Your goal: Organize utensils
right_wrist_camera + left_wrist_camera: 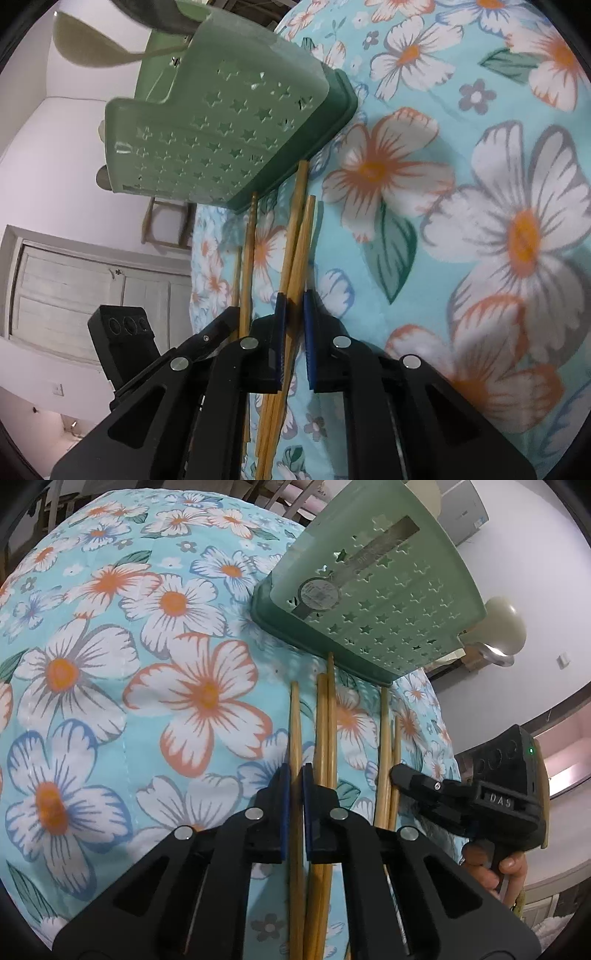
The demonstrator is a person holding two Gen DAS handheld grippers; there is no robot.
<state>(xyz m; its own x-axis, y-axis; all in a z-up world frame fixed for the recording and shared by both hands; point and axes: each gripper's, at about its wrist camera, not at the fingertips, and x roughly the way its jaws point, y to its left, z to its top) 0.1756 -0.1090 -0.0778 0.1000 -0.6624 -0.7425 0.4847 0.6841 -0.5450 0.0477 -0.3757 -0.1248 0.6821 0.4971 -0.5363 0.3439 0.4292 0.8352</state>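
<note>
Several wooden chopsticks lie side by side on the floral cloth, their tips toward a green star-punched utensil holder (388, 602) (221, 136). My left gripper (295, 775) is shut on the leftmost chopstick (295, 720), which runs straight between its blue pads. A pair of chopsticks (327, 720) lies just to its right. Farther right, the right gripper (397, 771), held by a hand (495, 867), reaches two more chopsticks (386, 746). In the right wrist view my right gripper (293, 310) is shut on a chopstick (295, 258) of a bundle. The left gripper (218, 328) shows beside it.
The blue floral tablecloth (110, 664) (480, 221) covers the table and drops off just past the holder. Pale spoon bowls (502, 627) (85, 44) stick out of the holder. A white cabinet (92, 288) and a wooden stool (166, 225) stand beyond the edge.
</note>
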